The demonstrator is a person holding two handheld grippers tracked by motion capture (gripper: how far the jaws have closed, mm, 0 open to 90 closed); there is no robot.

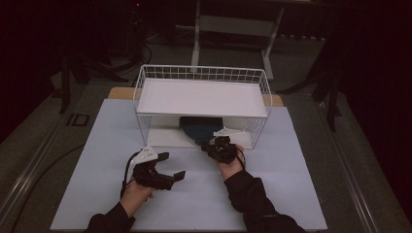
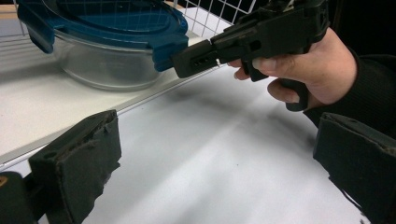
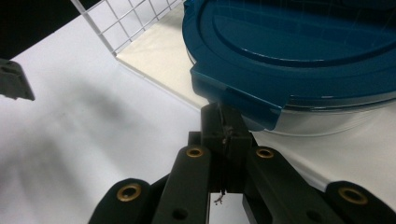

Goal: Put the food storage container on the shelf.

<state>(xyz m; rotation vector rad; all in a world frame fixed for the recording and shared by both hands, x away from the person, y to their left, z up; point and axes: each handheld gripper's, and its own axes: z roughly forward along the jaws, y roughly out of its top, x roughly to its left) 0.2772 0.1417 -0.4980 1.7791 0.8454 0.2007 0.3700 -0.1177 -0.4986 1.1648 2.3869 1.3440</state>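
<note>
Glass container point(image 2: 109, 63) w/ blue lid point(image 3: 299, 51) sits on the bottom level of the white wire rack point(image 1: 201, 97), near its front edge. Right gripper point(image 3: 224, 123) has jaws pressed together, nothing between them, tips right at the lid's clip. Left gripper point(image 1: 172, 167) rests on the table point(image 1: 291, 194) w/ jaws spread wide, empty, well apart from the container.

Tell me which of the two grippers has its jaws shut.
The right gripper, at the blue-lidded glass container under the wire shelf. The left gripper rests open on the table.
</note>
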